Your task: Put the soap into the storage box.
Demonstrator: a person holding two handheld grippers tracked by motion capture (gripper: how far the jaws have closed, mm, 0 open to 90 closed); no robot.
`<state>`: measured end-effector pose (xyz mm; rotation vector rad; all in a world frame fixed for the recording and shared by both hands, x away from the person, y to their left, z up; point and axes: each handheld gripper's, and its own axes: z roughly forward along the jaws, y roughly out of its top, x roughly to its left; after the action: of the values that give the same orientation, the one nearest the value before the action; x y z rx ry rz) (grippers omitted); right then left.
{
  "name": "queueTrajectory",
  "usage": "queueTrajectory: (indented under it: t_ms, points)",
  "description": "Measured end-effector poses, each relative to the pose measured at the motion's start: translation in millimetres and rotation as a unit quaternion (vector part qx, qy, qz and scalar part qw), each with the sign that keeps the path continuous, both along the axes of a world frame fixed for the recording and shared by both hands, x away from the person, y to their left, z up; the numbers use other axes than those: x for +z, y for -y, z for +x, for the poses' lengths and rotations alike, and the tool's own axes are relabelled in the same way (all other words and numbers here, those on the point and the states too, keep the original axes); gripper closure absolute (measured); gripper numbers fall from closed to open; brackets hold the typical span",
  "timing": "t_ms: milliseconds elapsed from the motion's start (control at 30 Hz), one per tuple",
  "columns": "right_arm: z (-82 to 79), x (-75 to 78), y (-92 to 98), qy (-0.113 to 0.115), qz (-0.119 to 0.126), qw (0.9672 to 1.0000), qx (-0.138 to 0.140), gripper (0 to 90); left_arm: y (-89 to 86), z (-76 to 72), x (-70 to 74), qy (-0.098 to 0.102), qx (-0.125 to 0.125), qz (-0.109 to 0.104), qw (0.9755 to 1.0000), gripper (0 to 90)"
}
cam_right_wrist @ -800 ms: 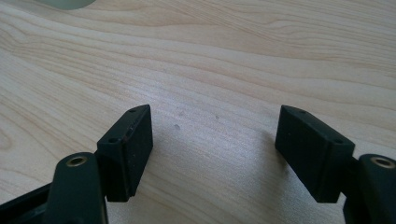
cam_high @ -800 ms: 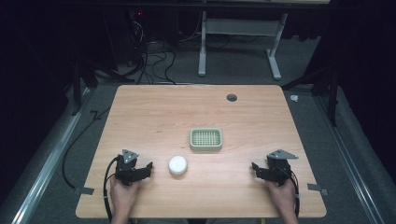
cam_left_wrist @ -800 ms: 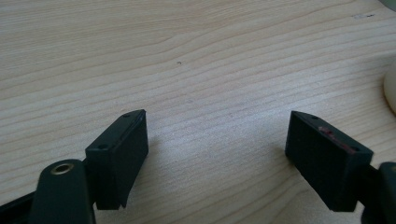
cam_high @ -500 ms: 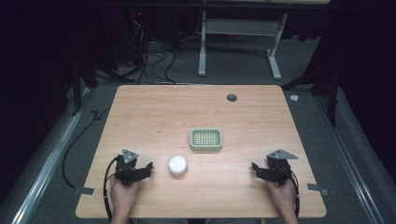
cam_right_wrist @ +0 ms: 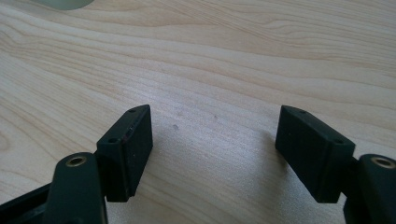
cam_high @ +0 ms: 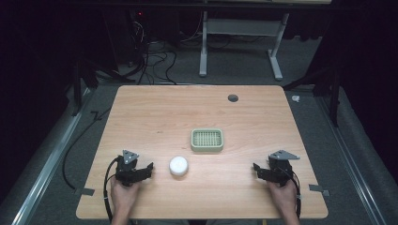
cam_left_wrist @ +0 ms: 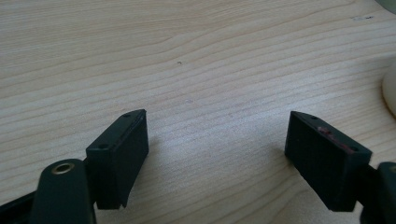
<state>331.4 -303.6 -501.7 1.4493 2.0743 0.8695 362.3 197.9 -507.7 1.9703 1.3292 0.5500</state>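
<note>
A pale green slotted tray (cam_high: 207,139) lies near the middle of the wooden table (cam_high: 164,112). A round white object (cam_high: 178,165) sits in front of it, toward the left. My left gripper (cam_high: 141,168) rests near the front left, a short way left of the white object, whose edge (cam_left_wrist: 390,88) shows at the right of the left gripper view. Its jaws stand wide apart over bare wood (cam_left_wrist: 217,154). My right gripper (cam_high: 259,169) rests near the front right, open too, with only wood (cam_right_wrist: 215,154) between its jaws. A corner of the green tray (cam_right_wrist: 63,3) shows in the right gripper view.
A dark round grommet (cam_high: 232,98) sits in the table's far right part. Beyond the far edge stand a white frame (cam_high: 239,42) and tangled cables (cam_high: 150,56) on the floor. Bits of tape (cam_high: 319,189) mark the front corners.
</note>
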Motion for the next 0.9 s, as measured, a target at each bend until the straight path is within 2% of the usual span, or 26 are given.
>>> queueTrajectory:
  t_ms: [167,467,733,900]
  points:
    - [-0.1,0.0,-0.2,-0.001,0.001,1.0,0.001,28.1,-1.3,0.0,0.1,0.0,0.002,-0.006,1.0,22.6]
    - [-0.1,0.0,-0.2,-0.001,0.0,1.0,0.003,28.1,1.1,-0.5,0.2,0.001,-0.006,0.006,1.0,22.2]
    - [-0.1,0.1,-0.5,0.0,0.0,1.0,0.003,28.2,0.8,-1.6,2.4,0.005,-0.007,-0.008,0.9999,21.8]
    - [-0.2,0.1,-0.7,-0.001,0.001,1.0,0.002,28.2,1.8,-4.6,9.5,0.01,-0.016,-0.011,0.9998,21.7]
